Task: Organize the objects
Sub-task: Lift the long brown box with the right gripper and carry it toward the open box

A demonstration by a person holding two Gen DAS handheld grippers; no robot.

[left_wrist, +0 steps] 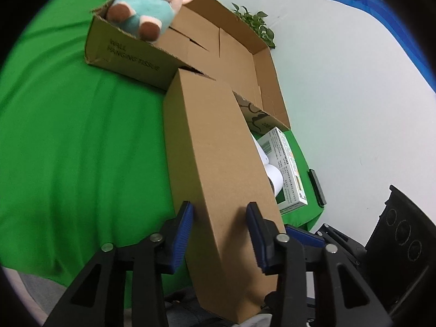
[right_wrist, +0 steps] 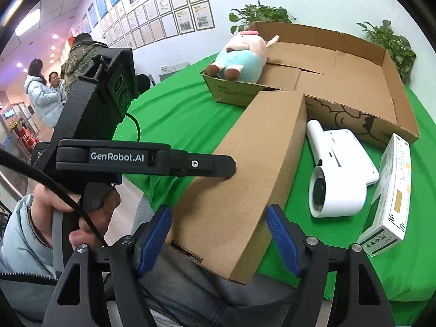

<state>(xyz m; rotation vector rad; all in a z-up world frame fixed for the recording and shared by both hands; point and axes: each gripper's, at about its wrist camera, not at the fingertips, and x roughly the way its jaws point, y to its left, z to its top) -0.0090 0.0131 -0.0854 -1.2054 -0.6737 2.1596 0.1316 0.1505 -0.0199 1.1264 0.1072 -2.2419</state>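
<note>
Long cardboard box (right_wrist: pixel 245 179) — on the green cloth (right_wrist: pixel 174 114), near end past the table edge. Left gripper (left_wrist: pixel 219 215) and right gripper (right_wrist: pixel 218 218): pads wide apart, straddling it, grip uncertain. Plush pig (right_wrist: pixel 239 57) — in the open carton (right_wrist: pixel 354 62). White device (right_wrist: pixel 338 169) and medicine box (right_wrist: pixel 392 199) beside it.

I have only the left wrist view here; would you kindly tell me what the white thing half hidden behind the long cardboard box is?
Observer: It is a white handheld device with a round lens end, lying on the green cloth beside the long cardboard box.
Operator: Thank you. Where is the right gripper?
Observer: The right gripper is open, with its fingers straddling that box's near end.
</note>
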